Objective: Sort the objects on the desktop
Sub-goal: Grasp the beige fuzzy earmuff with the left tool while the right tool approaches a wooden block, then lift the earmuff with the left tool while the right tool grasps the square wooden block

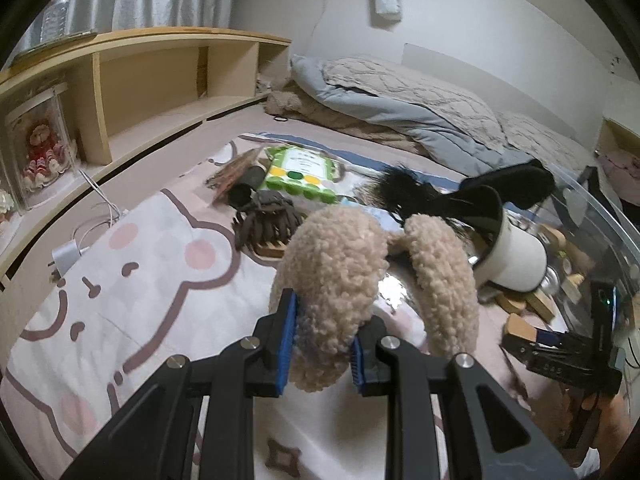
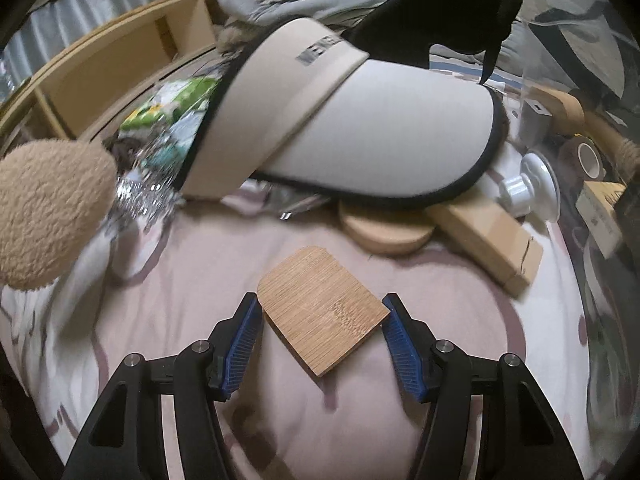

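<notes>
My left gripper [image 1: 320, 340] is shut on a beige fluffy plush item [image 1: 340, 272] and holds it above the bed sheet; the plush also shows at the left edge of the right wrist view [image 2: 48, 212]. My right gripper [image 2: 320, 332] is open around a small bamboo board [image 2: 320, 312] that lies flat on the pink sheet, its jaws close on either side of it. A beige sun visor with black trim [image 2: 360, 136] lies just beyond the board, with a black cloth [image 2: 436, 16] on top.
A round wooden coaster [image 2: 384, 236], a cardboard box [image 2: 488, 240], a white knob [image 2: 528, 188] and tape rolls [image 2: 584, 156] lie by a clear plastic bin [image 1: 600, 216] at right. A green packet [image 1: 300, 172], brown hair claw [image 1: 264, 220], charger [image 1: 66, 258] and wooden shelf [image 1: 160, 80] are at left.
</notes>
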The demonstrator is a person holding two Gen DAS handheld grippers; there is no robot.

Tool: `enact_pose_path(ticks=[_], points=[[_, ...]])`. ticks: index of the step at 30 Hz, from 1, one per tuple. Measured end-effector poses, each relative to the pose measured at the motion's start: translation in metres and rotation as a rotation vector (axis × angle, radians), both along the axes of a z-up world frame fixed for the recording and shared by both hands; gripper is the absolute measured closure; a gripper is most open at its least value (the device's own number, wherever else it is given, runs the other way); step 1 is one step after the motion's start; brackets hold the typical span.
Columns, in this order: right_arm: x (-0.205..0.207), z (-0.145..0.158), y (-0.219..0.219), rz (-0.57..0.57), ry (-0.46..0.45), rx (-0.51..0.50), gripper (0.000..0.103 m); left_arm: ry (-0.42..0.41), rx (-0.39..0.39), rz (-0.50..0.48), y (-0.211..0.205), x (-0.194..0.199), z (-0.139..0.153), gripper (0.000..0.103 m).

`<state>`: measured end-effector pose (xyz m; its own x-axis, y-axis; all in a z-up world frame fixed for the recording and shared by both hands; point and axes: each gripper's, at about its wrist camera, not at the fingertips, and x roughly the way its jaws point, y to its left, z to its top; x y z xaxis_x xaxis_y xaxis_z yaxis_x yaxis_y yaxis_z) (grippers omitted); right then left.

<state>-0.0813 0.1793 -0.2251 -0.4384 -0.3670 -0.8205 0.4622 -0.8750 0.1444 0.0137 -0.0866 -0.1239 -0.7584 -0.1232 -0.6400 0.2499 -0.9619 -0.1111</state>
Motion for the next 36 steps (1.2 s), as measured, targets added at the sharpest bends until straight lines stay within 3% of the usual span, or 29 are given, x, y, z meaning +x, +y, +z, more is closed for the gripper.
enact_pose_path(ticks=[12,18,21,28,33,35,36], points=[[0.043,0.01,0.008,-0.023,-0.031,0.038,0.041,-0.027,0.079,-0.039,0.011,0.04,-0.018,0.079],[0.067,0.006,0.018,-0.065,-0.052,0.047,0.041,-0.059,0.087,-0.15,0.038,0.047,-0.03,0.079],[0.078,0.005,0.027,-0.1,-0.064,0.05,0.041,-0.053,0.041,-0.202,0.057,0.052,-0.032,0.079],[0.096,0.009,0.057,-0.222,-0.051,0.053,0.04,-0.051,0.054,-0.302,0.077,0.059,-0.035,0.079],[0.099,0.001,0.057,-0.24,-0.066,0.066,0.04,-0.056,0.056,-0.303,0.083,0.059,-0.038,0.068],[0.1,0.001,0.053,-0.237,-0.055,0.081,0.04,-0.054,0.071,-0.29,0.08,0.059,-0.039,0.051],[0.1,0.001,0.051,-0.238,-0.053,0.081,0.04,-0.051,0.078,-0.285,0.079,0.058,-0.038,0.048]])
